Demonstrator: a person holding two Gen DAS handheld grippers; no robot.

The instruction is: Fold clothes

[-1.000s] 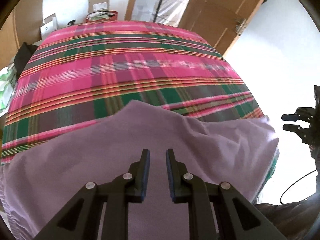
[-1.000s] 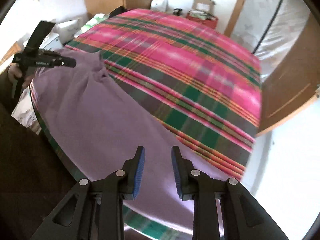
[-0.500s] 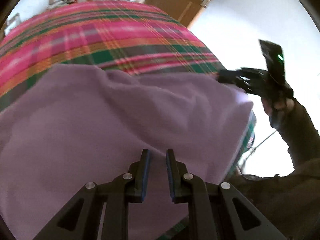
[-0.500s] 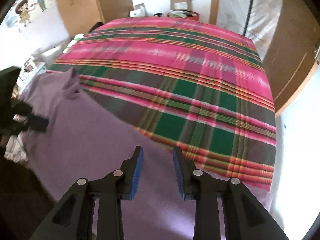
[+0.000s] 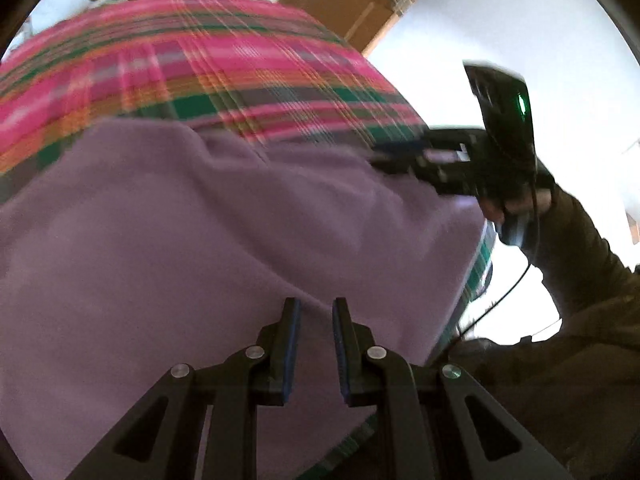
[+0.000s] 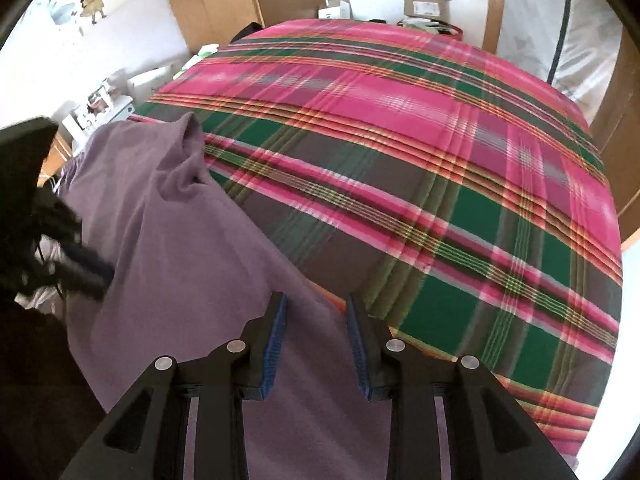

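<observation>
a purple garment [image 5: 224, 240] is lying spread along the near edge of a bed covered by a pink and green plaid blanket [image 6: 420, 152], filling the lower half of the left wrist view and running from the lower middle to the upper left of the right wrist view, where one bunched end is standing up in a small peak. the step in hand looks like the very start of folding: both tools are hovering over the cloth to find a place to take hold, and nothing is lifted or doubled over yet. the left hand-held gripper [image 5: 312, 344], at the bottom centre of its own view, is showing its fingers a narrow gap apart with only flat cloth seen beyond them, so it is pinching nothing. the right hand-held gripper [image 6: 316, 340] is showing its fingers spread wider, also empty, hanging over the purple edge where it meets the plaid. in the left wrist view the right tool is appearing blurred at the middle right, held by a hand in a dark sleeve [image 5: 592, 256], near the far end of the garment. the next move probably calls for lowering each tool onto an edge or corner, closing on a single layer without catching the blanket beneath, then lifting both ends together so the cloth folds evenly.
</observation>
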